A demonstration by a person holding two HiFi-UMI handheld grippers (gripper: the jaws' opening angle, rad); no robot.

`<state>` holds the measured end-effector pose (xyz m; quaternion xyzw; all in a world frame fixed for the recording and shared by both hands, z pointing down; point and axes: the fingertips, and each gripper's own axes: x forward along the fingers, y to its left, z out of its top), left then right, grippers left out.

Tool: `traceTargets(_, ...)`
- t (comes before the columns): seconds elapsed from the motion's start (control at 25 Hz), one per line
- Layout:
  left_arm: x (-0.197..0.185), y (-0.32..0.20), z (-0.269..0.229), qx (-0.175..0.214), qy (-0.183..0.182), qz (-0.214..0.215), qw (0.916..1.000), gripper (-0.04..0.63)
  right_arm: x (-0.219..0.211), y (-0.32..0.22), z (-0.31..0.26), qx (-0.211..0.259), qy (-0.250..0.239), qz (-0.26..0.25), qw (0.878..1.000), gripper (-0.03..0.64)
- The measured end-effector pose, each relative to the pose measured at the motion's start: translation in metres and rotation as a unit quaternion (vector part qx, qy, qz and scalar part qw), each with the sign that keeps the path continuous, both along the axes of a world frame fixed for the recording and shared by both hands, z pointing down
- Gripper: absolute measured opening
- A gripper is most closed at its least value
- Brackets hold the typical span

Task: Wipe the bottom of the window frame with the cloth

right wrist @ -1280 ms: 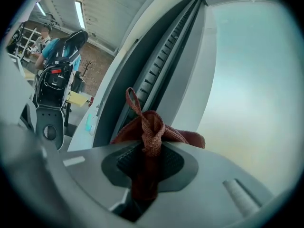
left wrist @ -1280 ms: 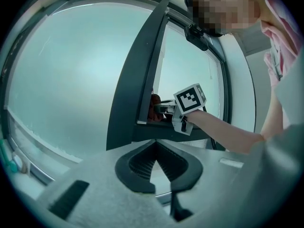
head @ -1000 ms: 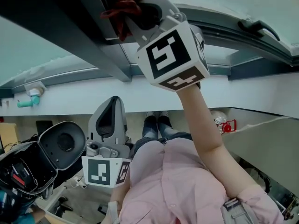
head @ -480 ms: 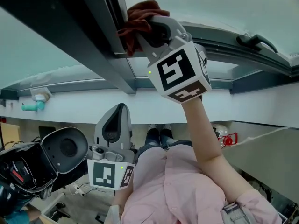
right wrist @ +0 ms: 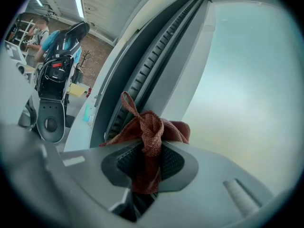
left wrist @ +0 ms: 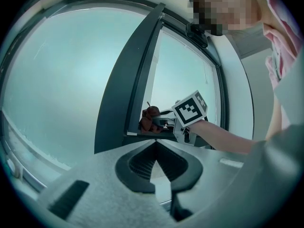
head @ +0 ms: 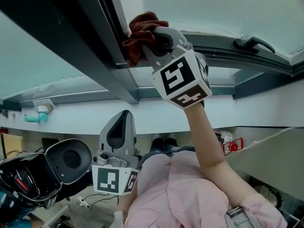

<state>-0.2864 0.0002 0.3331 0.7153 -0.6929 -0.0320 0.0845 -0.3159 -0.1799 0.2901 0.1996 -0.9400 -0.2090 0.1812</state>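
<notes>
Two grippers are up, but only one is working. In the head view, your right gripper [head: 151, 38] sits just above centre, its jaws clamped on the reddish-brown cloth [head: 141, 28]. The cloth bunches out ahead of the jaws toward 11 o'clock and presses against the edge of the dark window frame [head: 97, 49]. That bar runs long from 11 o'clock at the top down to the centre, so the rail's axis passes right alongside the cloth, not across it. Your left gripper [head: 118, 123] hangs low at 7 o'clock, well apart from the frame, so the right one is plainly the nearer tool. In the left gripper view, the left jaws meet with nothing between them. Beyond them, near the centre, you can see the cloth against the foot of the dark bar, with the marker cube just beside it at 3 o'clock. In the right gripper view, the jaws are pinched on a fold of the cloth, and the loose bulk spills forward at 12 o'clock with one strand sticking up. The ribbed channel of the frame starts just at the cloth's left and stretches away toward 1 o'clock, with pale glass filling the right half. My judgement is that the wipe should follow that channel lengthwise. Keep the bunched end pressed into the rail so the jaws themselves don't scrape it.
</notes>
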Motion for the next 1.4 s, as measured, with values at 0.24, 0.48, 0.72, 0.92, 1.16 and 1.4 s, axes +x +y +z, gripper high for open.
traceTargets(0.24,0.010,-0.007,-0.003,0.002,-0.004,0.015,0.9999,-0.003,0.020,-0.011,0.003,-0.018,-0.007,0.023,1.000,0.074)
traceTargets(0.48,0.023,-0.016,-0.003,0.001,-0.025,0.034,0.9991,-0.003,0.046,-0.027,0.004,-0.036,-0.021,0.055,0.998,0.074)
traceTargets(0.72,0.056,-0.033,-0.011,0.010,-0.036,0.058,0.9976,-0.003,0.065,-0.033,0.004,-0.053,-0.033,0.067,0.996,0.072)
traceTargets(0.92,0.088,-0.039,-0.019,0.027,-0.059,0.093,0.9936,-0.003,0.079,-0.033,0.003,-0.056,-0.035,0.073,0.995,0.072)
traceTargets(1.16,0.113,-0.043,-0.011,-0.007,-0.182,0.158,0.9705,-0.003,0.088,-0.035,0.003,-0.063,-0.039,0.078,0.994,0.072)
traceTargets(1.4,0.121,-0.050,-0.005,-0.011,-0.164,0.167,0.9722,-0.003,0.092,-0.038,0.003,-0.065,-0.040,0.079,0.994,0.072)
